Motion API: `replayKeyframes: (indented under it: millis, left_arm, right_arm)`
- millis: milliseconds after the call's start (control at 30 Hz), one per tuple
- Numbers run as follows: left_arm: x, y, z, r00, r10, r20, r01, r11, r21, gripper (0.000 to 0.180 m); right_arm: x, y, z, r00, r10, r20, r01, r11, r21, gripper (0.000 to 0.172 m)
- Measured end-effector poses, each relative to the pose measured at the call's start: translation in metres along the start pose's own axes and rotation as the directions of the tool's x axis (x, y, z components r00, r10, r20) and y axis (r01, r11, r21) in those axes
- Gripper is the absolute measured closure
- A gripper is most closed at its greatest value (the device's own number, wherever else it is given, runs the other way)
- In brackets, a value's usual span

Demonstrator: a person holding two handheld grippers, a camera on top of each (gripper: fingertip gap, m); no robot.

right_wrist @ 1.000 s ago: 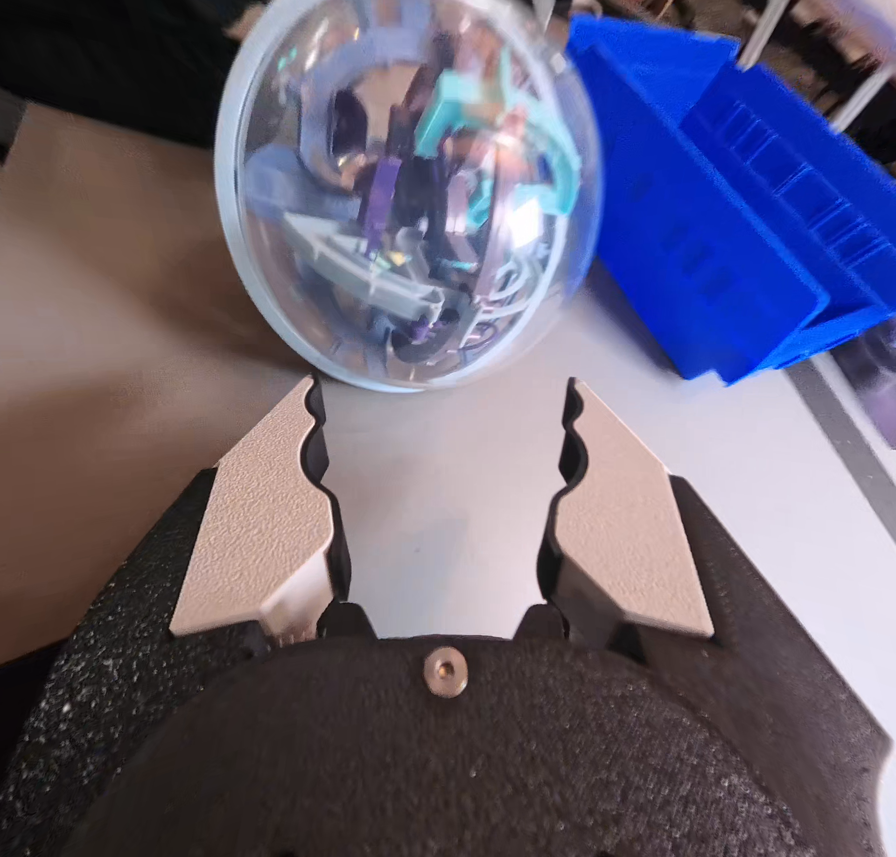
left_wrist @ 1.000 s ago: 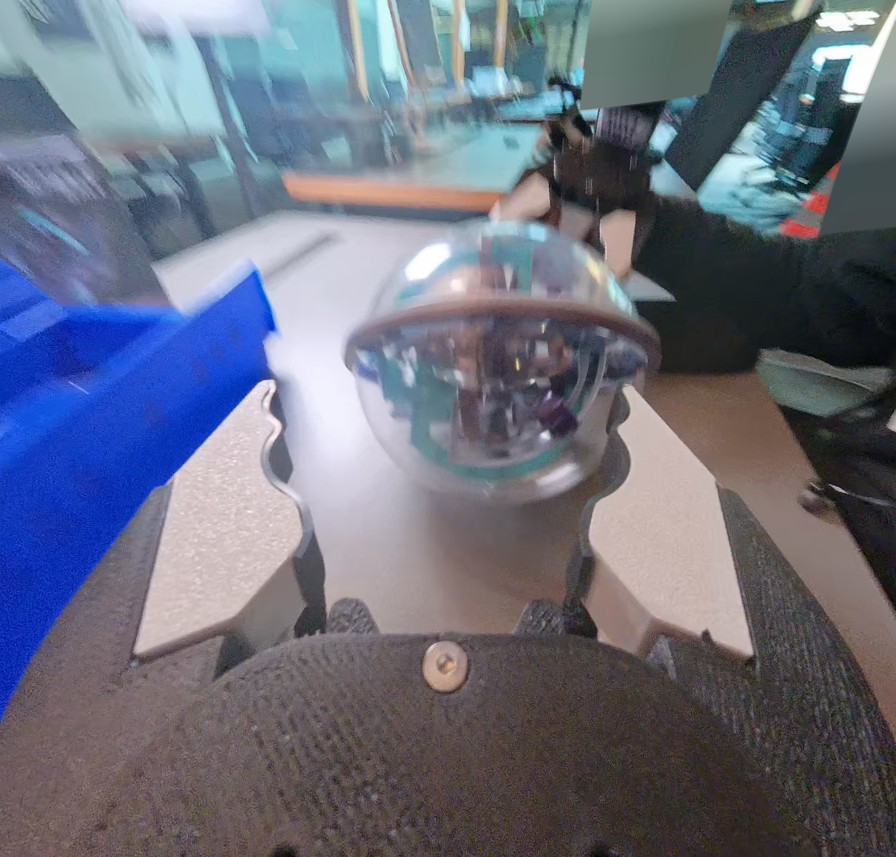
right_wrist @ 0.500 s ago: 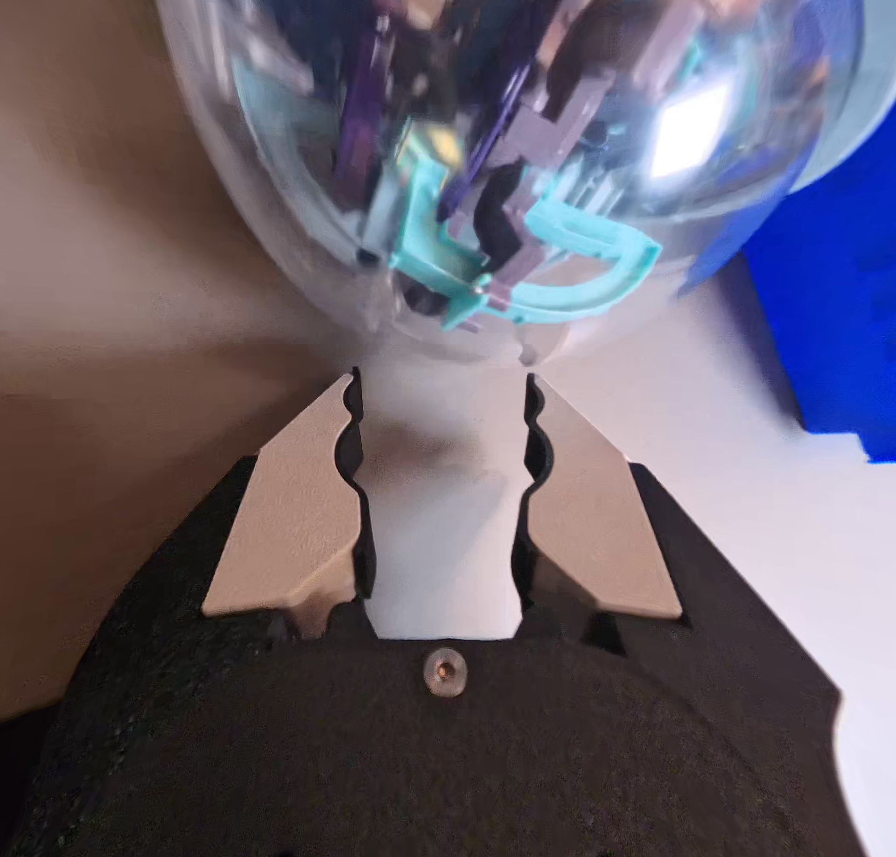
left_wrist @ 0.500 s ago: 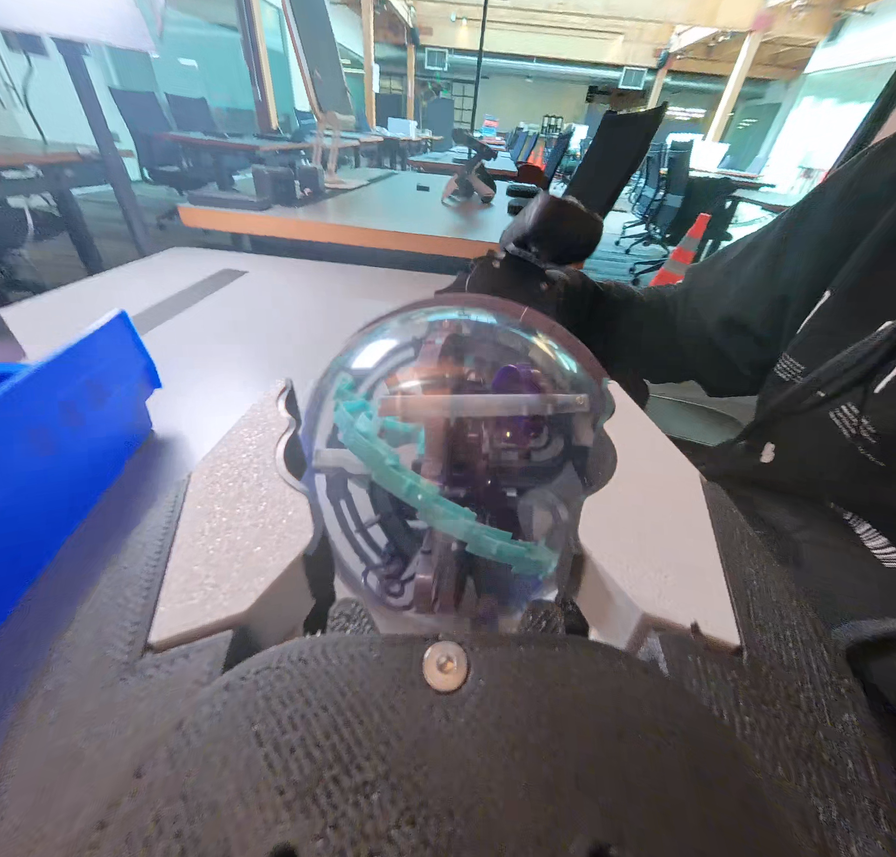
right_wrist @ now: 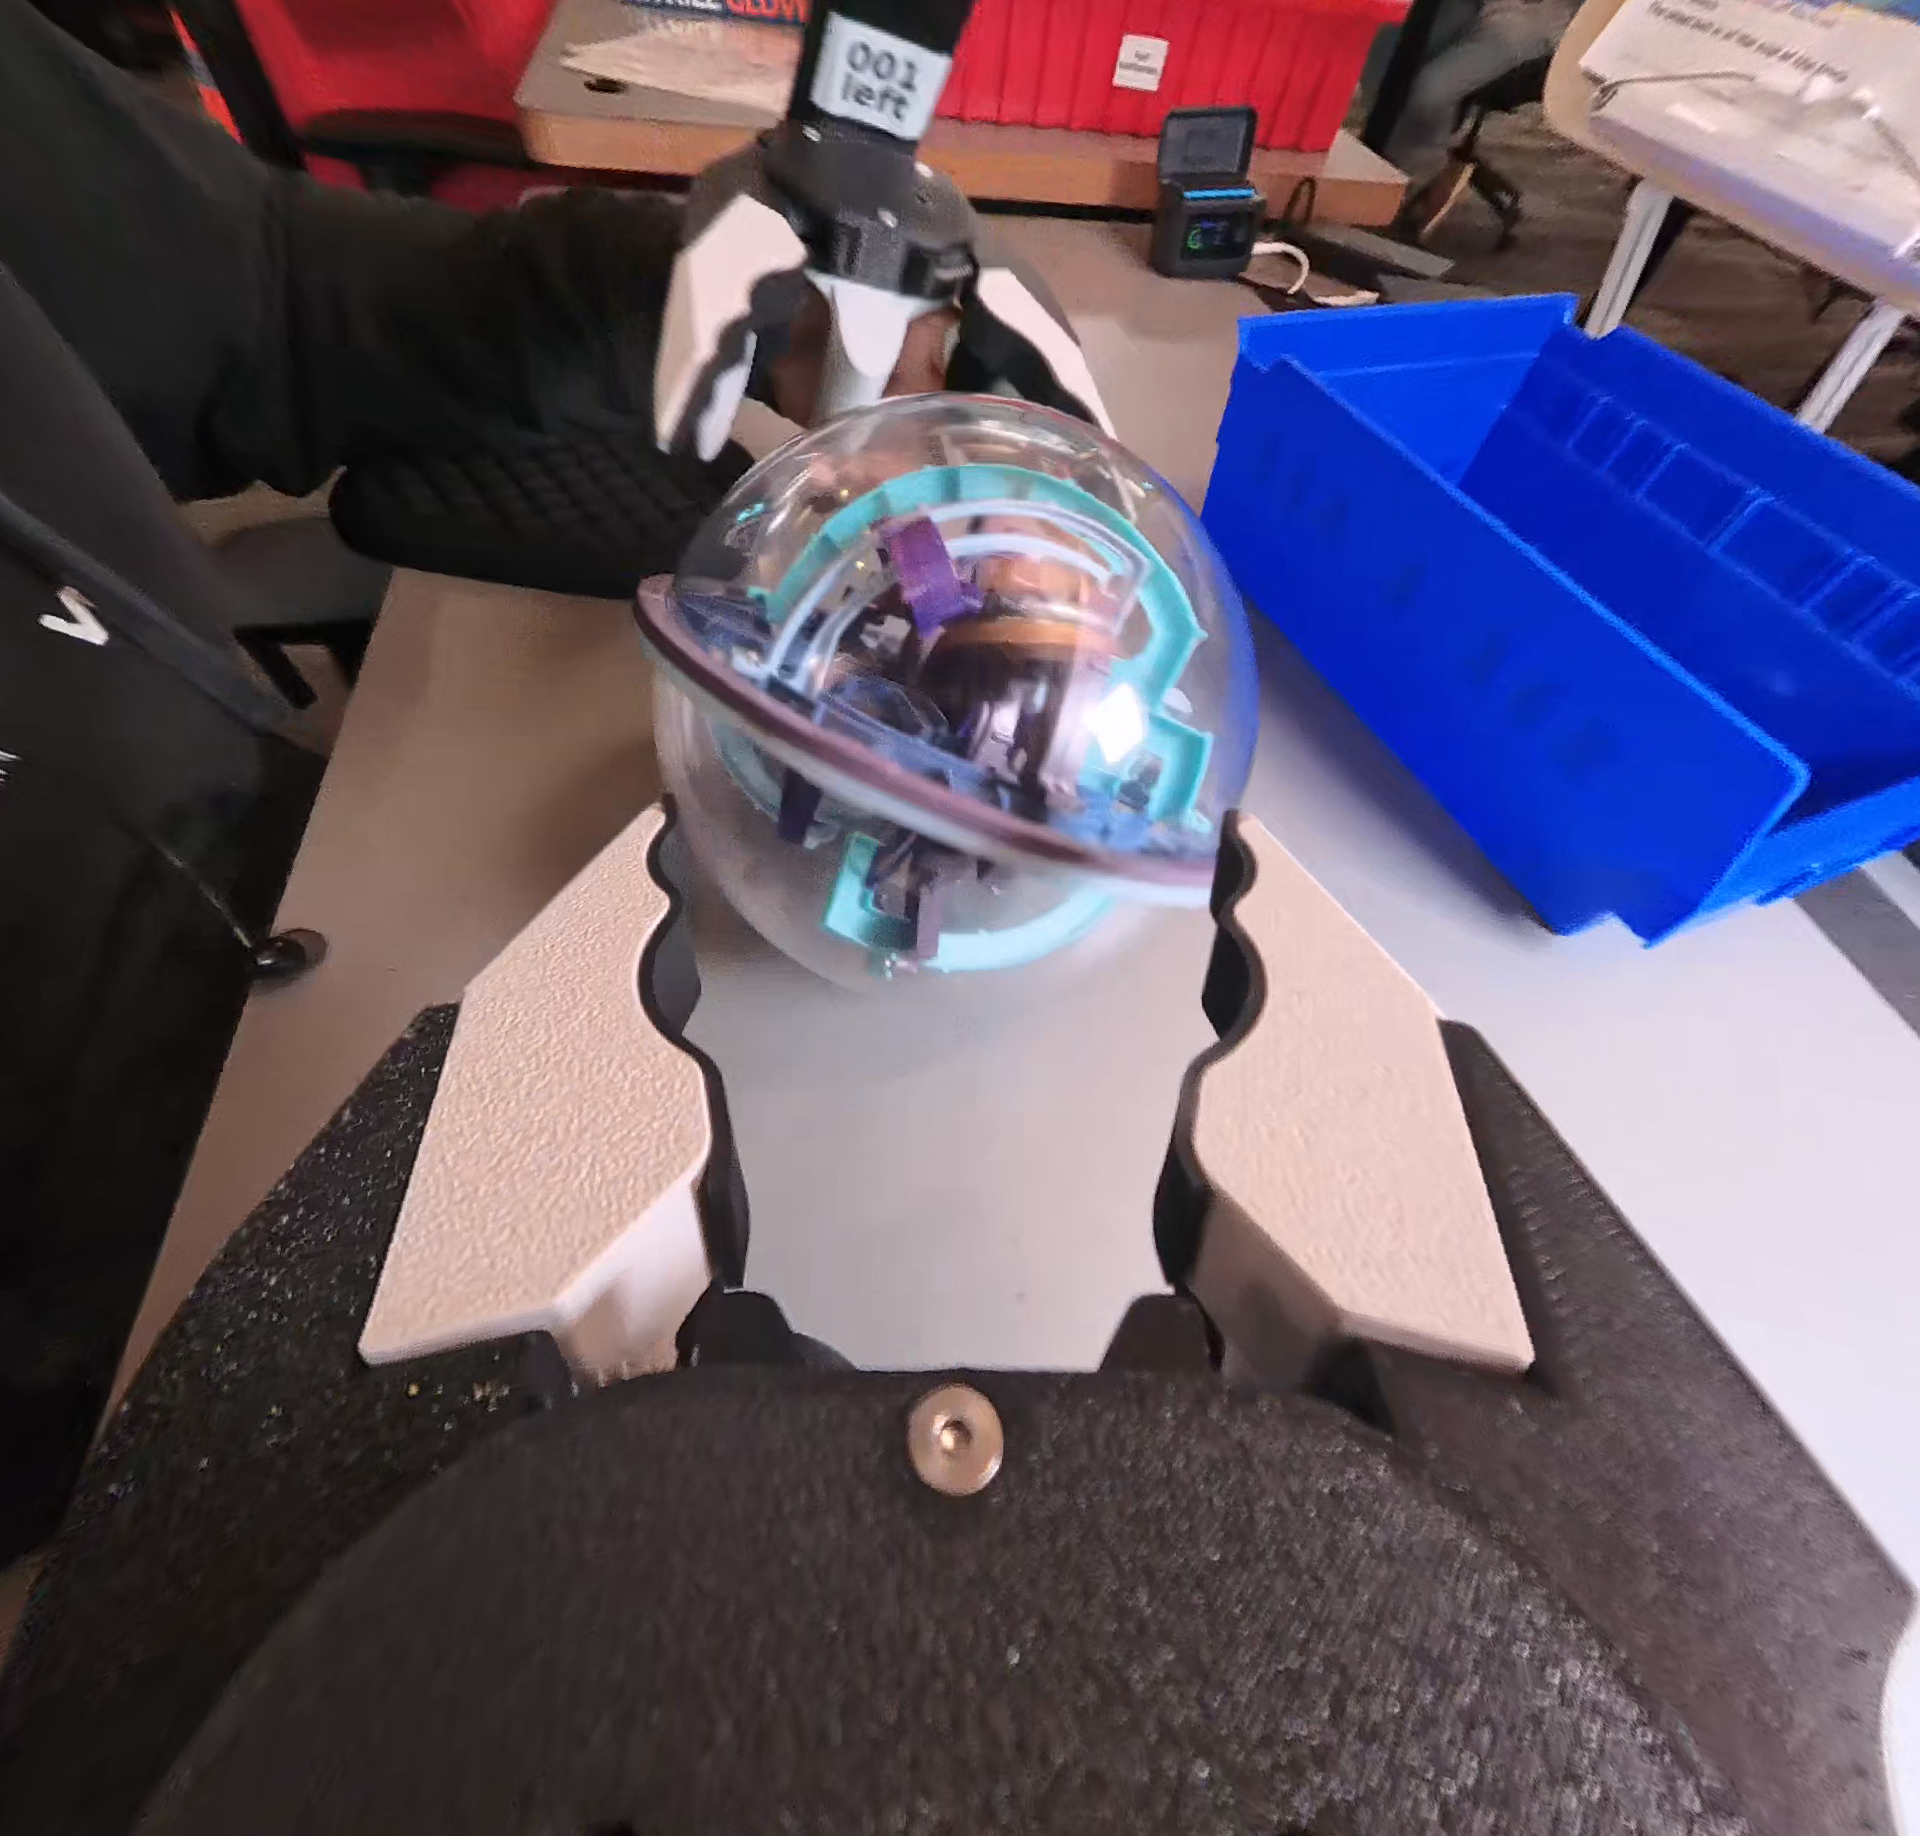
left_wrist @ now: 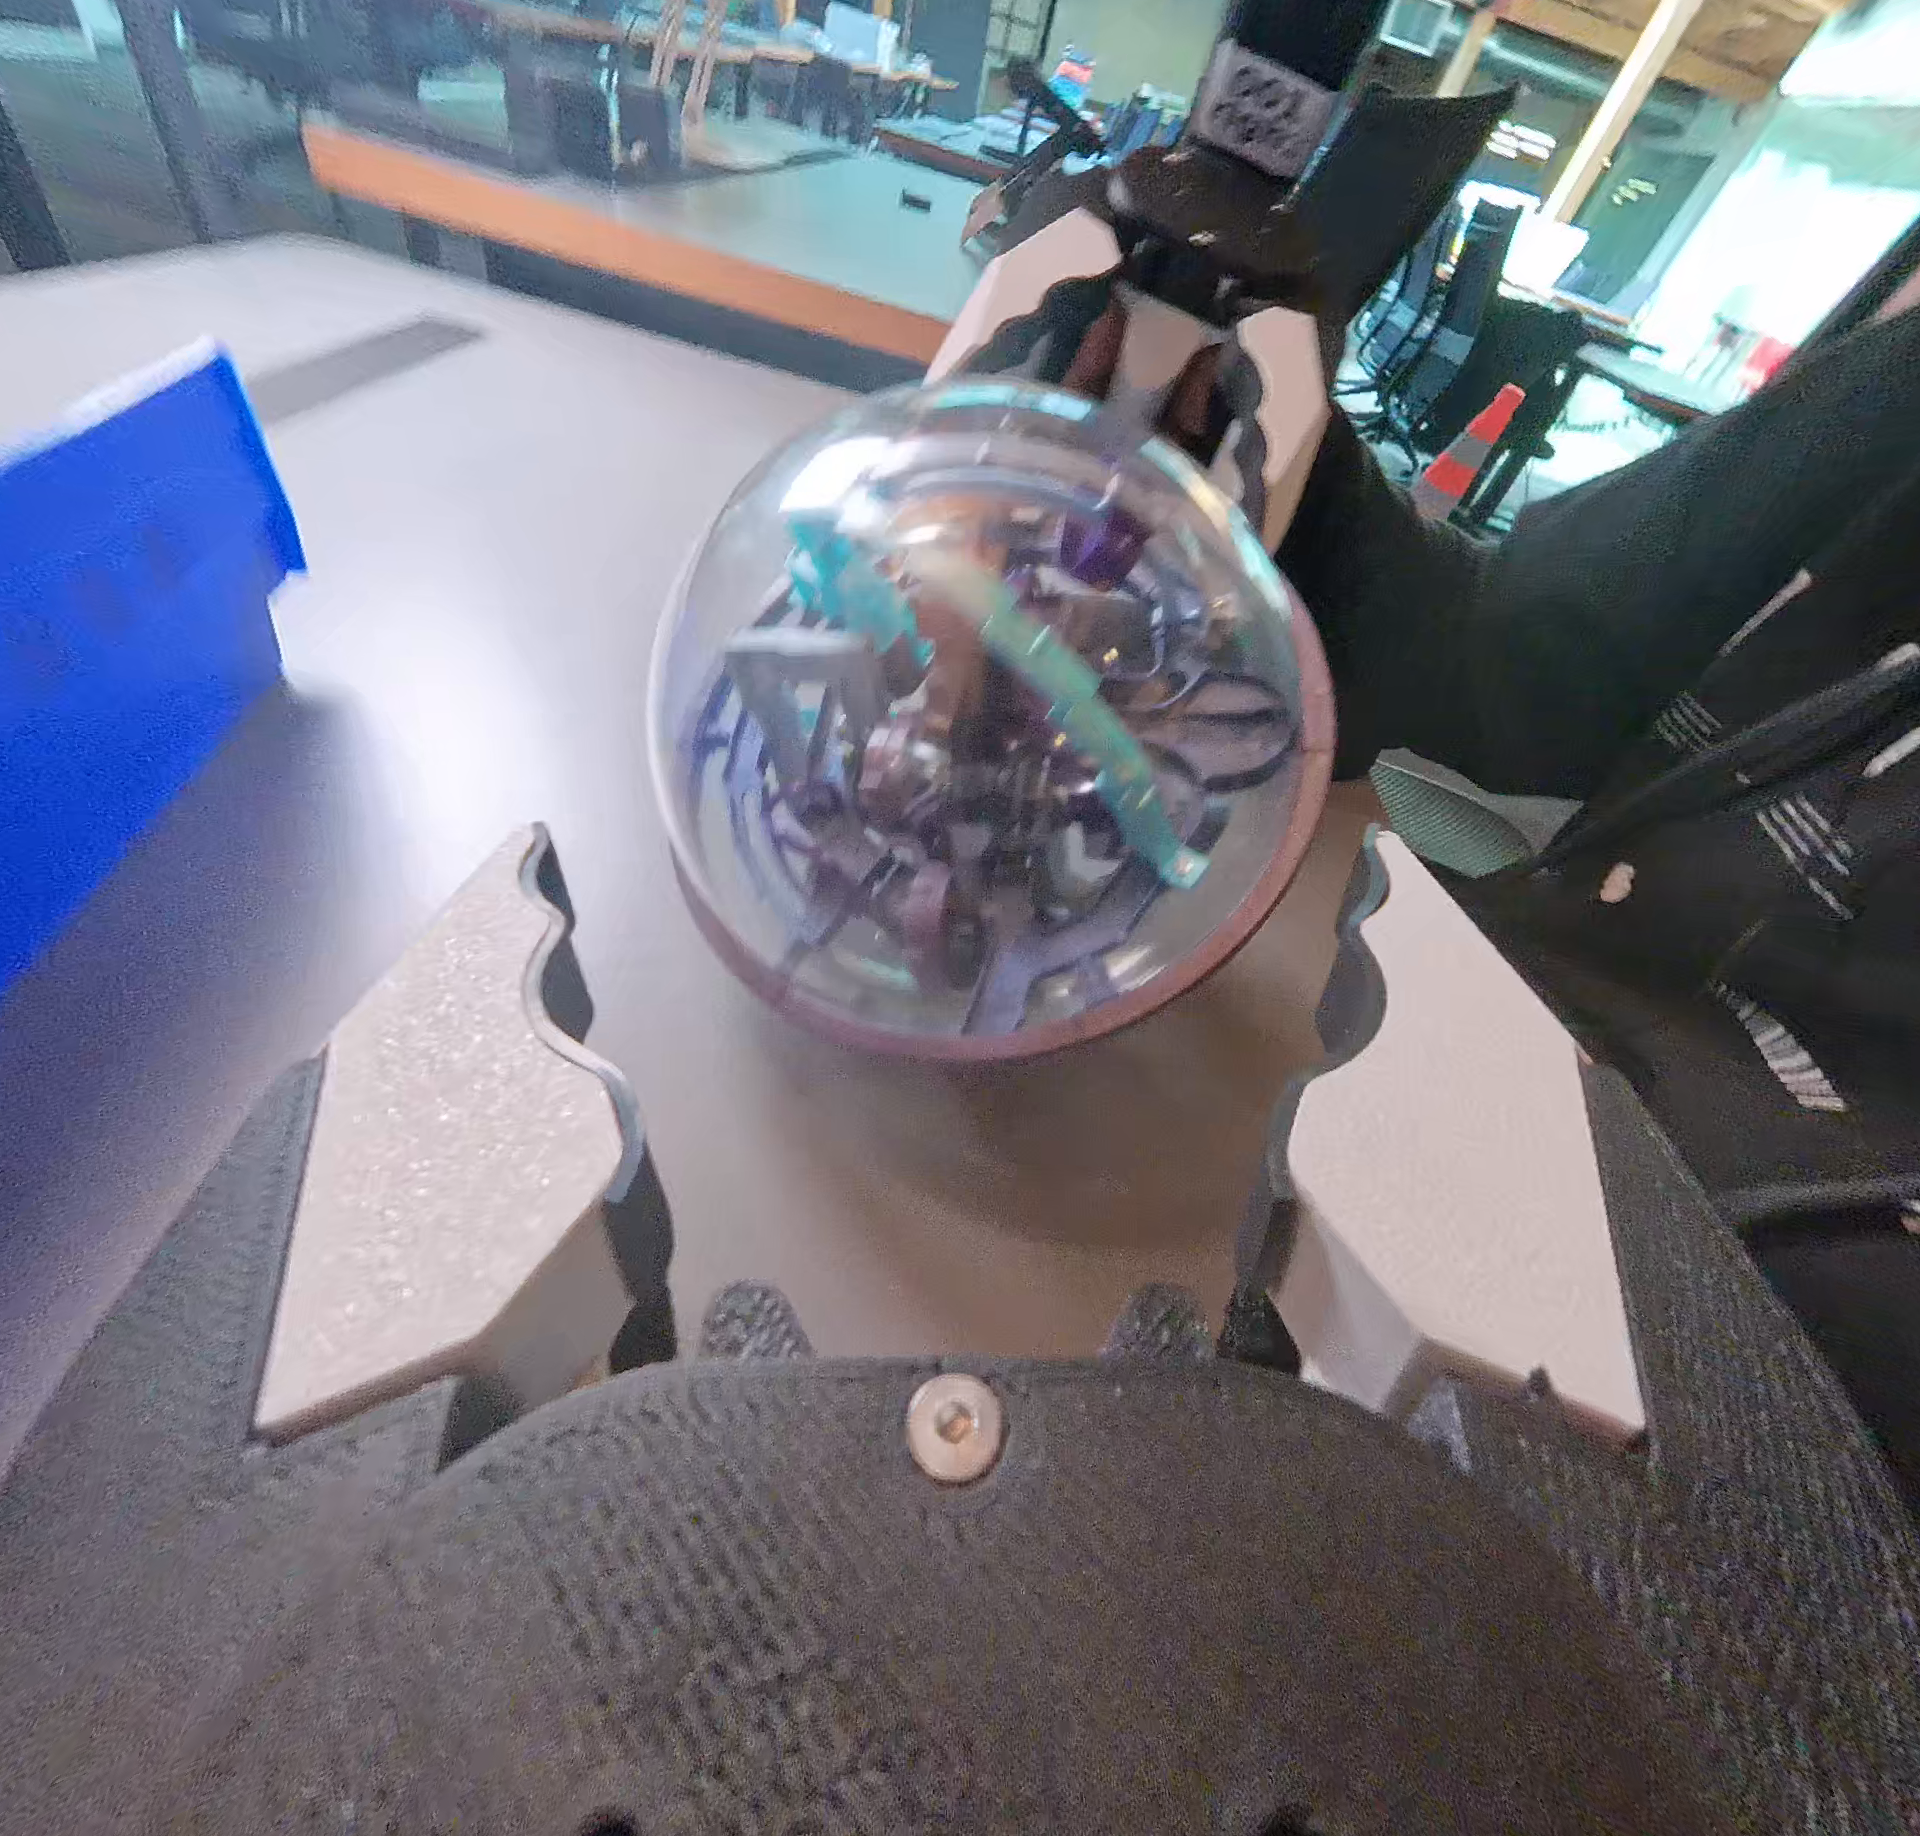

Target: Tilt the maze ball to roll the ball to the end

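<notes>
We count one clear plastic maze ball (right_wrist: 940, 685), two black-and-beige two-finger grippers (left_wrist: 951, 856) (right_wrist: 945, 851), one blue plastic bin (right_wrist: 1538, 623), one red crate (right_wrist: 1164, 20).

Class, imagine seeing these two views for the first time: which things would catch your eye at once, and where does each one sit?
First comes the clear maze ball, full of teal and purple tracks, sitting on the pale table at the middle of both views. Each open tool frames it from its own side: the right tool has its fingertips right at the ball's sides, and the left tool stands wider. A bright blue bin lies beside the ball.
</notes>
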State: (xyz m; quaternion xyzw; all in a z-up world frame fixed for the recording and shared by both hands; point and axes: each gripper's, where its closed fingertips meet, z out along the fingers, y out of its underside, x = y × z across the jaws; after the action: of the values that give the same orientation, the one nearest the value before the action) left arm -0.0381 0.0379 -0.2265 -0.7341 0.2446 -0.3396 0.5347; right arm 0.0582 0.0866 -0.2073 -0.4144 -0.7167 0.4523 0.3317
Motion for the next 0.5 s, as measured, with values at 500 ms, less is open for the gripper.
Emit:
replayKeyframes:
  millis: [500]
  left_arm:
    - [-0.013,0.007,0.032,0.900,0.382,0.209,-0.365,0.924,-0.117,0.035]
  right_arm:
    - [0.025,0.042,0.040,0.953,-0.261,-0.155,0.228,0.952,-0.202,0.065]
